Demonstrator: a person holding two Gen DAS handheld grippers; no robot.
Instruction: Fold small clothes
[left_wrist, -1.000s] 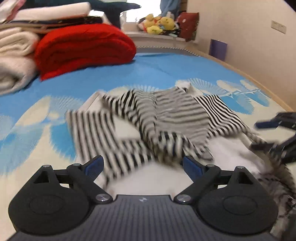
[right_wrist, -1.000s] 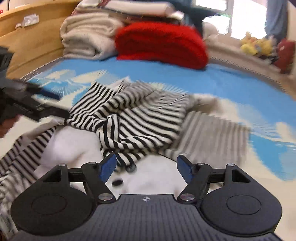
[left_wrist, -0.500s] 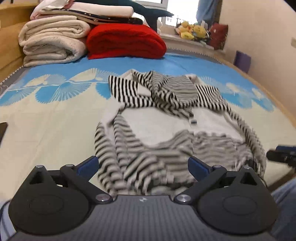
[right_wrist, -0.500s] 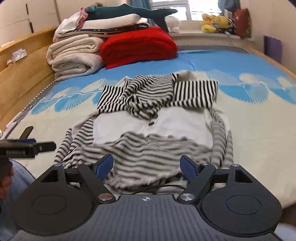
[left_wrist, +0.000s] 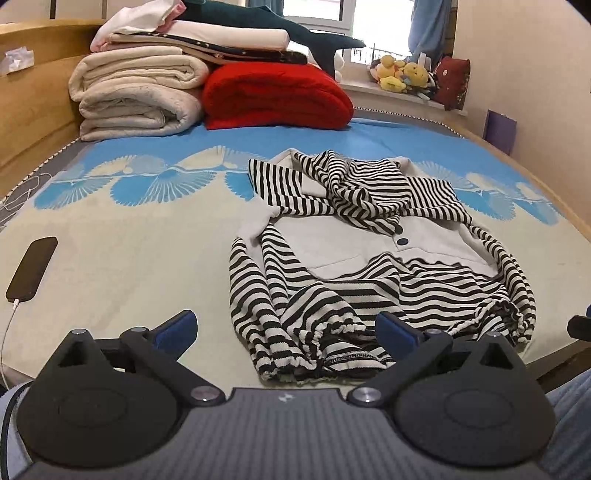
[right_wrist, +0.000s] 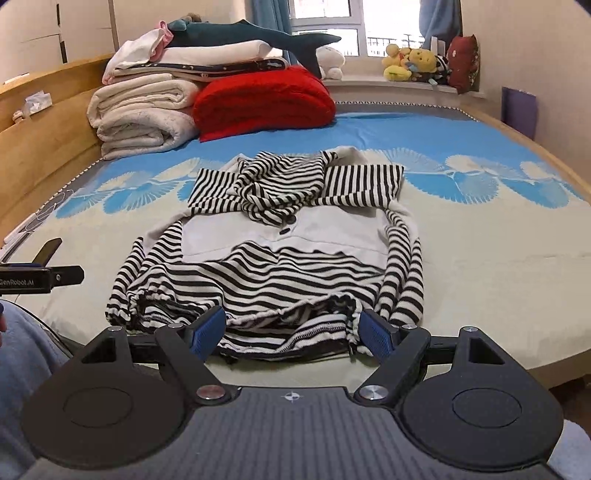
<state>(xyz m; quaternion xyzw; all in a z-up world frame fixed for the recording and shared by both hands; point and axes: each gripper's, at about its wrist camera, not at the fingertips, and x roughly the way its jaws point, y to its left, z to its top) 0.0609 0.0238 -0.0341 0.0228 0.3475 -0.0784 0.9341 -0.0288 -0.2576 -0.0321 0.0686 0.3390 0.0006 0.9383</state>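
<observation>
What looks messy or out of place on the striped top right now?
The striped top lies roughly flat on the bed, but its collar end at the far side is bunched and twisted. One sleeve is crumpled alongside the body rather than laid straight.

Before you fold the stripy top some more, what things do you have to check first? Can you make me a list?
1. Left hand-held gripper open with nothing in it: ok.
2. Right hand-held gripper open with nothing in it: ok.
3. Stripy top lying on the bed, all within view: ok.
4. Top smooth and flat: not ok, the hood is bunched and the hem is wrinkled.
5. Sleeves folded in neatly: cannot tell, they lie along the sides, curved.
6. Phone and its cable away from the top: ok.
</observation>
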